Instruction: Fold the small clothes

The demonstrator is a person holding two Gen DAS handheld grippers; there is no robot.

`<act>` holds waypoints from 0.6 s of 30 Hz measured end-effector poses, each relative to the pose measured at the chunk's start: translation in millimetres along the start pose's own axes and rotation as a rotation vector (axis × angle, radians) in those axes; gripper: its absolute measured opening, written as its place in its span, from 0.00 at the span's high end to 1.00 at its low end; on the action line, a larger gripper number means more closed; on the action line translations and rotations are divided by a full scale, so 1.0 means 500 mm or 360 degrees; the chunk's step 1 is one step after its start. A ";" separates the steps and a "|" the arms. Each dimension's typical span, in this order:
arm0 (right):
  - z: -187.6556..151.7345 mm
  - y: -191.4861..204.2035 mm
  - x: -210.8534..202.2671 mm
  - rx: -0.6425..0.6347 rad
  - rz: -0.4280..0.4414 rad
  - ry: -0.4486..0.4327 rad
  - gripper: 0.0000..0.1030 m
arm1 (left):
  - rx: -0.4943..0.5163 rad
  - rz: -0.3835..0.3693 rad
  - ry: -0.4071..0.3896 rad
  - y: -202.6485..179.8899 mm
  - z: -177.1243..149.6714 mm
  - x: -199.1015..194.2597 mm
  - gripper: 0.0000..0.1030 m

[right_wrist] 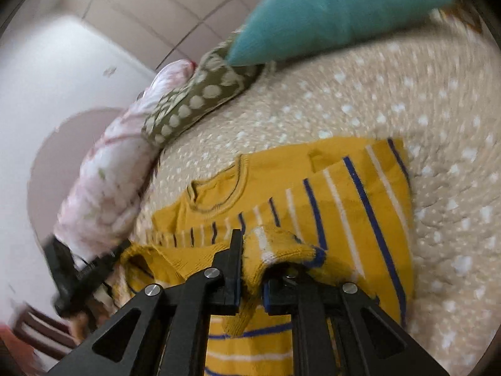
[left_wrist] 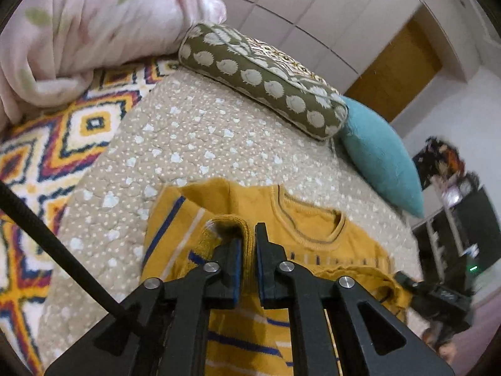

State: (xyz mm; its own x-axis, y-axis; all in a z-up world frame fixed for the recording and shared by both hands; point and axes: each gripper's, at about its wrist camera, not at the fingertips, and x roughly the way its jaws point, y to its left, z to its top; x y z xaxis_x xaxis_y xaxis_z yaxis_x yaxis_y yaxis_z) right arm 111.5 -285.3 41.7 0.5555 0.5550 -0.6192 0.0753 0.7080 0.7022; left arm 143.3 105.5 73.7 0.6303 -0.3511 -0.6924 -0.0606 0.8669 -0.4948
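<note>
A small mustard-yellow knit sweater (left_wrist: 316, 228) with blue and white stripes lies on a beige dotted bedspread (left_wrist: 188, 144), its collar toward the pillows. My left gripper (left_wrist: 249, 244) is shut on a folded ridge of the sweater's knit edge, lifted slightly. In the right wrist view the same sweater (right_wrist: 328, 188) lies with its sleeves folded in. My right gripper (right_wrist: 252, 266) is shut on a bunched hem of it, and fabric drapes over its right finger. The other gripper (right_wrist: 78, 269) shows at the left, blurred, at the sweater's far corner.
An olive pillow with white spots (left_wrist: 266, 78) and a teal cushion (left_wrist: 382, 156) lie behind the sweater. A pink floral blanket (left_wrist: 87, 28) and a bright diamond-patterned cover (left_wrist: 47, 144) lie at the left. White wardrobe panels and a wooden door (left_wrist: 397, 72) stand behind the bed.
</note>
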 end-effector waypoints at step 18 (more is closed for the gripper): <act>0.098 -0.094 0.062 0.0502 0.0191 -0.0068 0.46 | -0.0251 -0.0090 -0.0130 0.077 0.038 -0.042 0.34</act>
State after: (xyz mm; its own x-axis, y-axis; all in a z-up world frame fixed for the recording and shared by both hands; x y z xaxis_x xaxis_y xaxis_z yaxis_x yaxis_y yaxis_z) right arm 165.8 -322.7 6.7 0.6097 0.6028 -0.5147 0.2558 0.4649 0.8476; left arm 142.4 153.0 79.3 0.6963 -0.3622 -0.6197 -0.1401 0.7781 -0.6123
